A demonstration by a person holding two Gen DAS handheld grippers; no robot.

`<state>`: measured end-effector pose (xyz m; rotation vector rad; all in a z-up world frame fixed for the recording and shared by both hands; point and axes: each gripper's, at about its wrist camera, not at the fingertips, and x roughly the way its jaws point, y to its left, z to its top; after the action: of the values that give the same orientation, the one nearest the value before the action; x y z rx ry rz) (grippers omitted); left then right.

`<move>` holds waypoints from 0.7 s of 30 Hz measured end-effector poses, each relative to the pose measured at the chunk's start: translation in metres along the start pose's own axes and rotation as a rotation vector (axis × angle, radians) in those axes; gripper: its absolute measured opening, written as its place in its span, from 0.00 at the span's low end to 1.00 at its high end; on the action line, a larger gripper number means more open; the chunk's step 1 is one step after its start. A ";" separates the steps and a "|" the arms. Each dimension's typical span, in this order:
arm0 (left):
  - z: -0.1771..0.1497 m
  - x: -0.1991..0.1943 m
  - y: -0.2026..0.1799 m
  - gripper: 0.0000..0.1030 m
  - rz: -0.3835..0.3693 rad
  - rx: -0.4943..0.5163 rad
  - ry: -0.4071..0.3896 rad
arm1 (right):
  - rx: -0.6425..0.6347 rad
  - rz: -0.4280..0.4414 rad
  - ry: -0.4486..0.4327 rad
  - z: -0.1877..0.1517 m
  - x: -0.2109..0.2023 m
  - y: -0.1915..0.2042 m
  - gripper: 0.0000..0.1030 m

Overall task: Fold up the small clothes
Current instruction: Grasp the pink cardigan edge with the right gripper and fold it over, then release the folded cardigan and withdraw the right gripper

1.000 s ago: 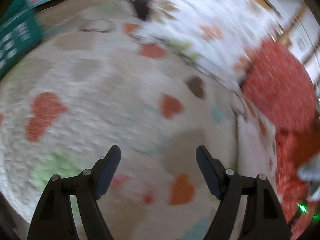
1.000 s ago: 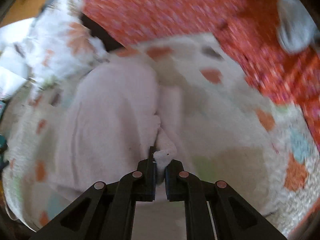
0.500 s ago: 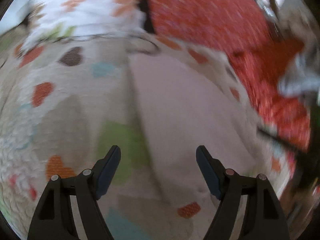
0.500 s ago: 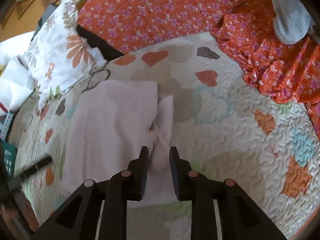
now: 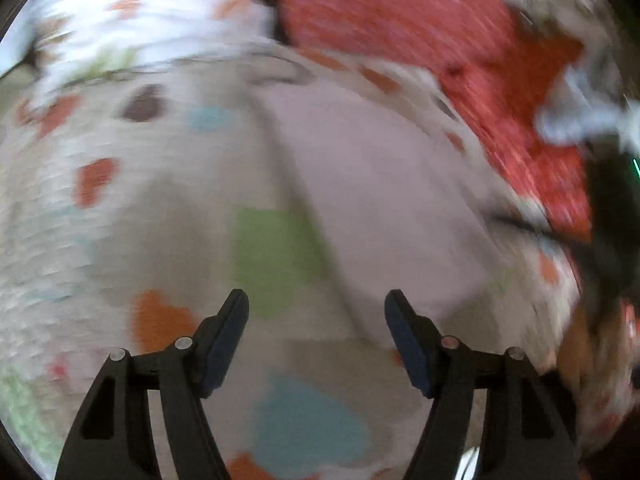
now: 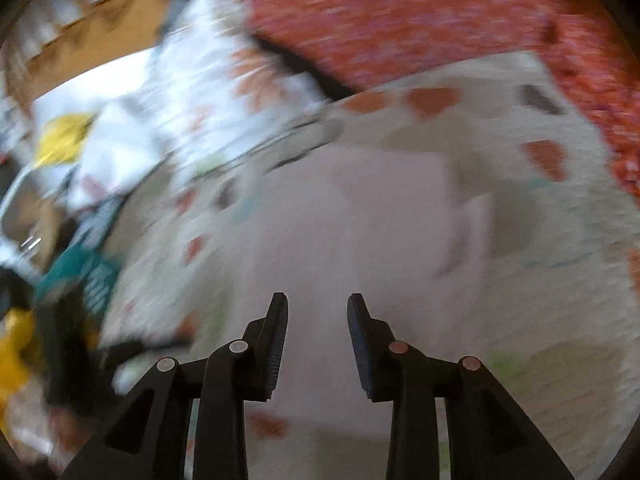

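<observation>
My left gripper [image 5: 316,312] is spread wide, empty, over the heart-print quilt [image 5: 100,220]. My right gripper [image 6: 317,314] is spread too, above the pale pink garment [image 6: 340,232].

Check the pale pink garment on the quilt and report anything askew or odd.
The pale pink garment lies mostly flat on the heart-print quilt, but a narrow flap along its right edge is doubled over and rumpled. Both views are motion-blurred, so finer creases cannot be judged. Both grippers are open and hold nothing.

We hold the left gripper [image 5: 316,312] with jaws spread wide, fingers pointing toward 12 o'clock. Our right gripper [image 6: 317,314] is likewise parted, holding nothing.
</observation>
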<state>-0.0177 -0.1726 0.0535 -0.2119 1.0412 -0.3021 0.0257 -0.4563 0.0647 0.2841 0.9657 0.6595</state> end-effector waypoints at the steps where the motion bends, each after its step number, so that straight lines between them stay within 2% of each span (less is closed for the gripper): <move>1: 0.002 -0.005 0.014 0.68 0.022 -0.051 -0.015 | -0.016 0.045 0.023 -0.010 0.003 0.012 0.33; 2: 0.001 -0.010 0.028 0.68 0.038 -0.105 -0.025 | -0.040 0.090 0.065 -0.023 0.010 0.028 0.33; 4: 0.001 -0.016 0.050 0.68 0.032 -0.187 -0.036 | -0.081 0.099 0.117 -0.044 0.025 0.049 0.36; 5: 0.000 -0.018 0.057 0.68 0.016 -0.219 -0.038 | -0.107 0.056 0.137 -0.056 0.036 0.058 0.38; 6: -0.002 -0.020 0.063 0.68 -0.001 -0.244 -0.040 | -0.127 -0.015 0.145 -0.067 0.045 0.064 0.38; 7: -0.005 -0.023 0.068 0.68 -0.019 -0.265 -0.042 | -0.150 -0.122 0.147 -0.076 0.059 0.069 0.38; 8: -0.007 -0.026 0.072 0.68 -0.035 -0.282 -0.045 | -0.166 -0.178 0.139 -0.080 0.066 0.071 0.38; 10: -0.005 -0.026 0.073 0.68 -0.043 -0.298 -0.054 | -0.231 -0.300 0.075 -0.080 0.080 0.080 0.38; 13: -0.007 -0.036 0.080 0.68 -0.033 -0.313 -0.070 | -0.327 -0.411 -0.012 -0.080 0.089 0.101 0.38; 14: -0.006 -0.038 0.081 0.68 -0.033 -0.324 -0.079 | -0.341 -0.394 -0.018 -0.083 0.094 0.109 0.41; 17: -0.007 -0.043 0.090 0.68 -0.033 -0.358 -0.094 | -0.355 -0.288 0.038 -0.089 0.111 0.126 0.46; 18: -0.007 -0.045 0.092 0.68 -0.034 -0.366 -0.096 | -0.374 -0.290 0.038 -0.093 0.115 0.132 0.53; 21: -0.007 -0.047 0.095 0.68 -0.032 -0.376 -0.104 | -0.403 -0.306 0.032 -0.100 0.120 0.140 0.55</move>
<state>-0.0321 -0.0676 0.0586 -0.5773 0.9863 -0.1198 -0.0645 -0.2786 -0.0005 -0.2281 0.8619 0.5618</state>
